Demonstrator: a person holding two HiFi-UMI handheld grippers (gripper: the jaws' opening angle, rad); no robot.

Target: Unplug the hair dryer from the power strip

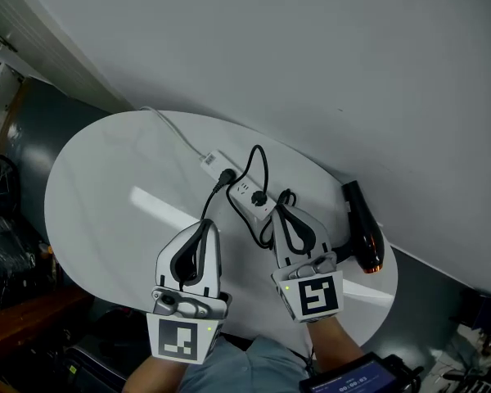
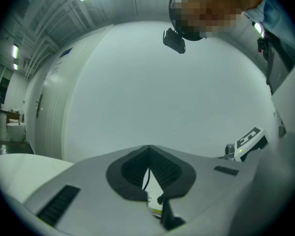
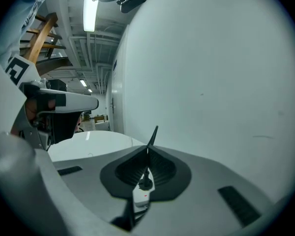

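**Power strip** [image 1: 250, 196] – white, lying flat on the white table [image 1: 106, 187]. Its long axis runs on a slant from far-left to near-right in the head view. All places below are given from it.

**Black plug** [image 1: 260, 196] – seated upright in the strip's top face, towards its nearer end. Its cord [image 1: 258, 155] loops away over the far side. A second dark plug-like piece [image 1: 226, 176] sits at the strip's far-left end. Which lead runs on to the dryer cannot be traced.

**Hair dryer** [image 1: 362, 228] – black, lying on its side well to the right of the strip, near the table's edge.

**White cable** [image 1: 176, 133] – leaves the strip's far-left end and runs off towards the table's far rim.

**Right gripper** [image 1: 283, 210] – just to the near-right of the strip, between it and the dryer. Jaws pressed together with nothing in them.

**Left gripper** [image 1: 206, 222] – on the near-left side of the strip and farther from it. Jaws likewise closed tip to tip and empty.

**Governing relation** – the seated plug lies just ahead and slightly left of the right gripper's tips, so that hand is the nearer. Judged: its jaws must open before they can take the plug, and the pull should go straight up off the strip's face.
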